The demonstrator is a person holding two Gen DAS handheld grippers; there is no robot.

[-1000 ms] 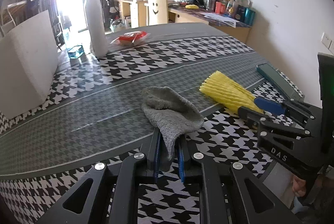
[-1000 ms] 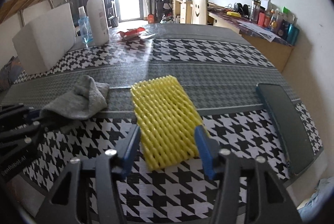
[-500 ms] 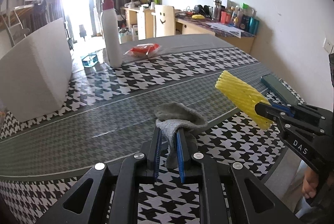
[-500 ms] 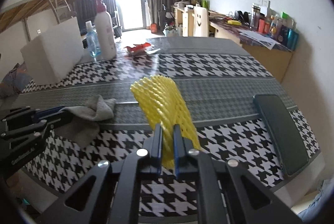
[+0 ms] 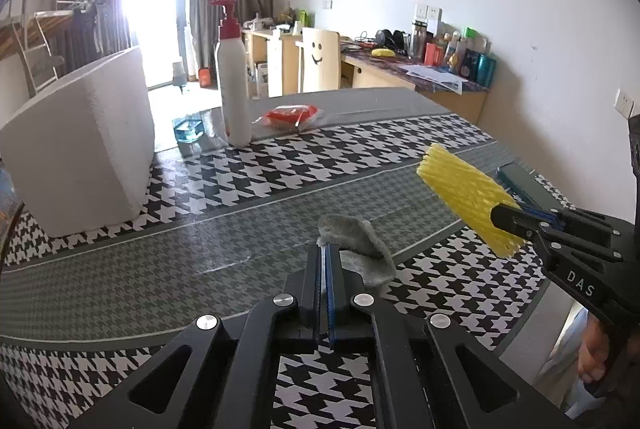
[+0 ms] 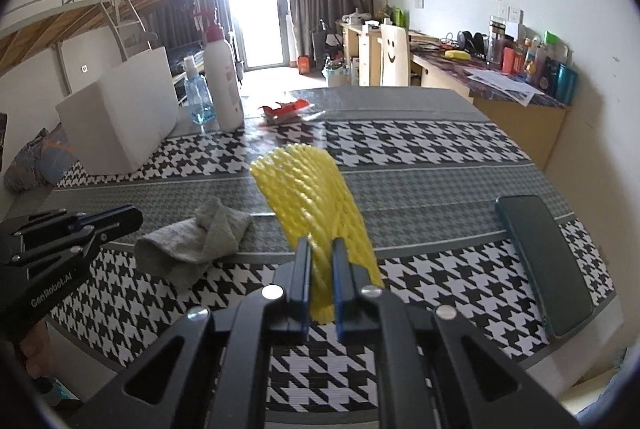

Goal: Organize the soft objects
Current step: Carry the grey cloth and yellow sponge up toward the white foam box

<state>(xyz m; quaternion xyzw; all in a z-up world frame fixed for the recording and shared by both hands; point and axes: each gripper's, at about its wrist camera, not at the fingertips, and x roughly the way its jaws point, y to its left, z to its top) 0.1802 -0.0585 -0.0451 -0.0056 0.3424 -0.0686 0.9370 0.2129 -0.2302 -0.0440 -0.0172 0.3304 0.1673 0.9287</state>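
right claw (image 6: 320, 265) gripped yellow foam net (image 6: 312, 197) aloft | left claw (image 5: 323, 269) was closed, apparently missing grey cloth (image 6: 196, 241) | risk: cloth left on table (image 6: 420, 189); net slipping

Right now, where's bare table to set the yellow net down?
Free: grey stripe between white box and grey cloth; checkered band between red packet and phone. Crowded: far left, around the pump bottle and spray bottle.

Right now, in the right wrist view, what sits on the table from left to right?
White foam block → blue spray bottle → white pump bottle → red packet → dark phone. The grey cloth and the held yellow foam net lie nearer, between block and phone.
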